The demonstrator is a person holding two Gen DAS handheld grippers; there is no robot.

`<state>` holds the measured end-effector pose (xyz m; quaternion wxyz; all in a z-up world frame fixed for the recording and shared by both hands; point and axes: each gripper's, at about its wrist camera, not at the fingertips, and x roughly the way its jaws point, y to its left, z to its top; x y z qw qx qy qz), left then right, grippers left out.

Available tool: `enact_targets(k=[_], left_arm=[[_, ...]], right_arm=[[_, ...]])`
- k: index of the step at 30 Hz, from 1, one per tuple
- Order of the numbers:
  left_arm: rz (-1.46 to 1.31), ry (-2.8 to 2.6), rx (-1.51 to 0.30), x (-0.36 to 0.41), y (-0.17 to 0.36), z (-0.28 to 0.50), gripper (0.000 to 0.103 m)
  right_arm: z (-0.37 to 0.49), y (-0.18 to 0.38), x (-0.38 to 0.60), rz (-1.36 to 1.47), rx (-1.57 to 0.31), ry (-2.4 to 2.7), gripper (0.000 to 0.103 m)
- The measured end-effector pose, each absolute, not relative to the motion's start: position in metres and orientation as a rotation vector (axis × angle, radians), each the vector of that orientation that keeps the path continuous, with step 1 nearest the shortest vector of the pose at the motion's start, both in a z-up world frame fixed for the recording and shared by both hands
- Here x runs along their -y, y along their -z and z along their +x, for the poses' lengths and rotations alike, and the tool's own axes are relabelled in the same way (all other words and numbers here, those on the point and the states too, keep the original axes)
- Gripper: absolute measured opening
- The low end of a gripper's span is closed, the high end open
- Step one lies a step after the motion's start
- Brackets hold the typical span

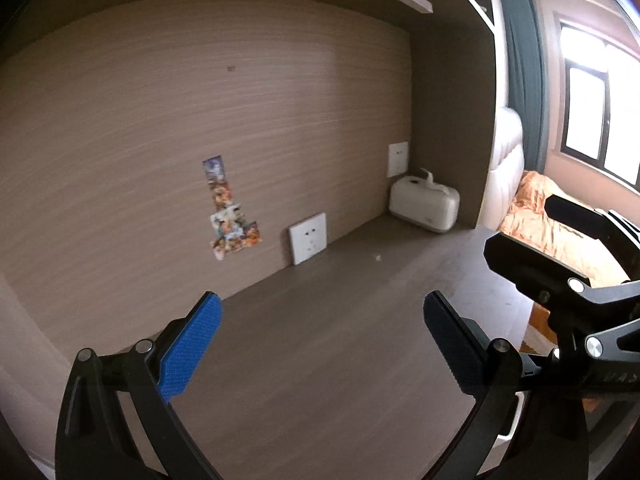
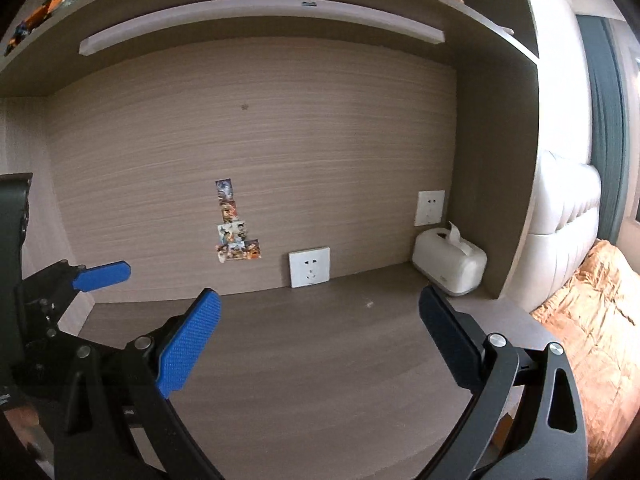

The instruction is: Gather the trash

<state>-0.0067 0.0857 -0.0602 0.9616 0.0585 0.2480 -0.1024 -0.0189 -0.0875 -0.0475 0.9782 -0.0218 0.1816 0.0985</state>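
My left gripper [image 1: 322,344] is open and empty above the brown desk top [image 1: 320,380]. My right gripper [image 2: 320,340] is open and empty above the same desk [image 2: 312,360]. A tiny pale scrap [image 1: 377,257] lies on the desk well ahead of both grippers, toward the back right; it also shows in the right wrist view [image 2: 369,303]. The left gripper's blue finger [image 2: 102,276] shows at the left of the right wrist view. The right gripper's black body [image 1: 560,280] shows at the right of the left wrist view.
A white tissue box [image 2: 450,266] sits in the back right corner. White wall sockets [image 2: 309,267] and stickers [image 2: 236,226] are on the back panel. A shelf [image 2: 260,20] runs overhead. A bed with an orange cover [image 2: 592,320] lies to the right.
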Motion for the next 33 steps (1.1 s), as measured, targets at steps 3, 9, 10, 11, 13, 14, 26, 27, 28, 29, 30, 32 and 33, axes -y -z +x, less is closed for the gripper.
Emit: enact_targets(k=[3,9,10,11,13,14,26,27,28,29,30,32,33], left_arm=[[0.109,0.19,-0.5,-0.096,0.059,-0.007,0.098],[0.084,0.166,-0.505,-0.114,0.057,-0.005,0.098],[0.084,0.162,-0.504,-0.115,0.057,-0.004,0.098],[0.084,0.159,-0.503,-0.116,0.057,-0.004,0.098],[0.083,0.154,-0.503,-0.118,0.056,-0.005,0.098],[0.083,0.154,-0.502,-0.119,0.056,-0.005,0.098],[0.081,0.158,-0.506,-0.119,0.055,-0.002,0.098],[0.079,0.161,-0.507,-0.119,0.054,-0.002,0.098],[0.078,0.16,-0.507,-0.118,0.054,-0.003,0.098],[0.077,0.16,-0.507,-0.118,0.054,-0.003,0.098],[0.077,0.162,-0.507,-0.117,0.054,-0.003,0.098],[0.078,0.16,-0.507,-0.117,0.054,-0.004,0.098],[0.08,0.16,-0.507,-0.116,0.054,-0.004,0.098]], right_arm=[[-0.016,0.046,0.08,-0.047,-0.362,-0.204,0.099],[-0.012,0.045,0.07,-0.04,-0.365,-0.223,0.099],[-0.011,0.045,0.069,-0.04,-0.365,-0.223,0.099],[-0.011,0.044,0.069,-0.041,-0.364,-0.224,0.099],[-0.011,0.043,0.068,-0.043,-0.361,-0.224,0.099],[-0.01,0.043,0.067,-0.043,-0.36,-0.225,0.099],[-0.013,0.043,0.07,-0.043,-0.358,-0.216,0.099],[-0.013,0.043,0.07,-0.042,-0.357,-0.216,0.099],[-0.013,0.042,0.071,-0.04,-0.356,-0.215,0.099],[-0.014,0.042,0.072,-0.038,-0.357,-0.216,0.099],[-0.014,0.042,0.072,-0.038,-0.356,-0.215,0.099],[-0.014,0.042,0.073,-0.04,-0.355,-0.213,0.099],[-0.014,0.043,0.074,-0.04,-0.355,-0.214,0.099]])
